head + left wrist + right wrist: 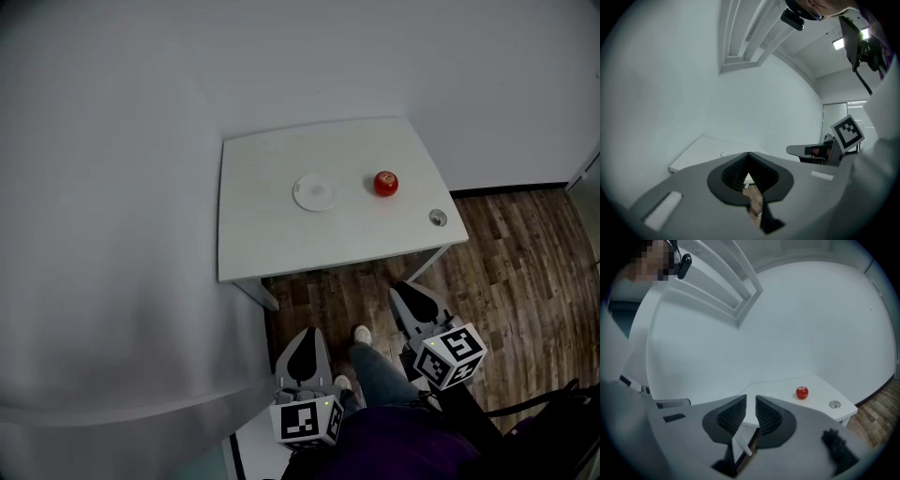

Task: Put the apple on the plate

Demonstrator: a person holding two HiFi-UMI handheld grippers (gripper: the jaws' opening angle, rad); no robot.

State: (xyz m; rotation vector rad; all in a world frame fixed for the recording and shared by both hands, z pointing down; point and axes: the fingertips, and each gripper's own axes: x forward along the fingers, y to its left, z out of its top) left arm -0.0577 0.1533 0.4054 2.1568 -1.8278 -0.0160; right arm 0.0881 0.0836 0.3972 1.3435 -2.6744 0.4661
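We stand a little way back from a white table (281,234) that sits in the corner, against a pale wall (112,141). The apple (385,183) is red and sits on the table top, toward the right side. The plate (315,192) is small, white and round. It lies near the middle of the table, left of the apple. The two are near each other but do not touch, and the apple is not on the plate. A small round metal piece (437,217) is set in the table near the right front corner, a bit in front of the apple.

We hold the left gripper (305,334) low, over the brown wood floor (525,253), well apart from the table. Its two jaws meet at the tips and hold nothing.

We hold the right gripper (407,292) low too, close to the front edge of the table. Its jaws stand a narrow way apart, and nothing is between them. We see only the table edge through the gap. From this gripper's own view, the apple (802,392) is up ahead and a bit to the right of the jaws.

One white shoe (362,334) shows on the floor between the two grippers.
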